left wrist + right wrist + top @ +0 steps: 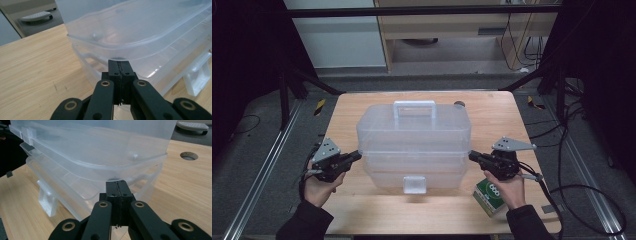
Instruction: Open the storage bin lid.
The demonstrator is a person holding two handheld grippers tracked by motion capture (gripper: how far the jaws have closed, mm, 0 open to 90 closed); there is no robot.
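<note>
A clear plastic storage box (pixel 414 142) with a handle on its lid and a front latch (pixel 414 184) stands in the middle of the wooden table (pixel 362 210). The lid sits slightly raised above the base. My left gripper (pixel 358 155) is shut, its tips under the lid's rim at the box's left end (pixel 110 53). My right gripper (pixel 472 155) is shut too, its tips under the lid's rim at the right end (pixel 125 170). Nothing is between either pair of jaws (pixel 119 65) (pixel 117 185).
A green and white carton (pixel 488 196) lies on the table near the front right, beside my right hand. A round hole (pixel 458 104) is in the table behind the box. Black frame posts and cables flank the table.
</note>
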